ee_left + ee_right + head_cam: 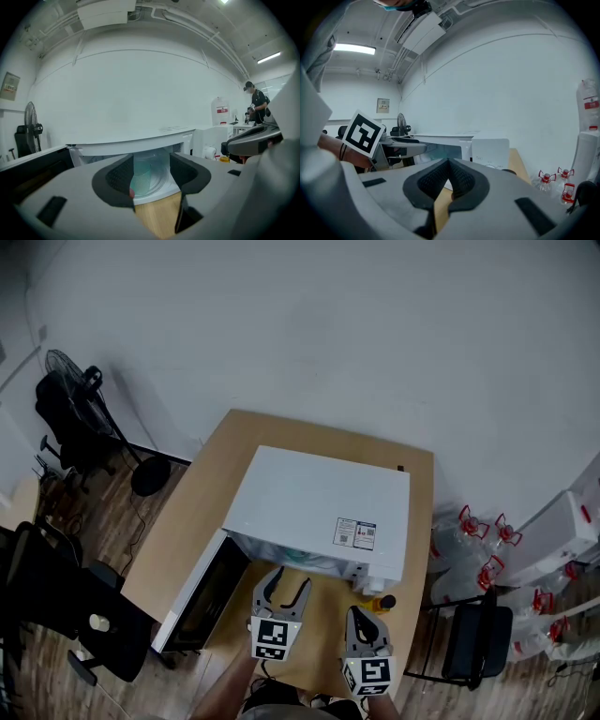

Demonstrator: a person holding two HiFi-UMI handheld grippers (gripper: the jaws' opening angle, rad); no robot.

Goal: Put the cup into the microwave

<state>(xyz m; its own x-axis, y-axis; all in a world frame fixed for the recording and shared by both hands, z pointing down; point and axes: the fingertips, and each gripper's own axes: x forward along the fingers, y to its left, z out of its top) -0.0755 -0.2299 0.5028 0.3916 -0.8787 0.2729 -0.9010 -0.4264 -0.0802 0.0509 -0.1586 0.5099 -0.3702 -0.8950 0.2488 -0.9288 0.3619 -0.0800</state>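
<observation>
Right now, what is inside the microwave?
A pale green see-through cup stands in the open microwave, visible between the parted jaws of the left tool. The tool covers the cavity's sides; in the head view the microwave's top hides nearly all of it.

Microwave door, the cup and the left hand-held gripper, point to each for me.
microwave door (210, 592), head view, its dark inner window.
cup (141, 180), left gripper view, its pale green side wall.
left hand-held gripper (286, 585), head view, midway between its fingertips.
</observation>
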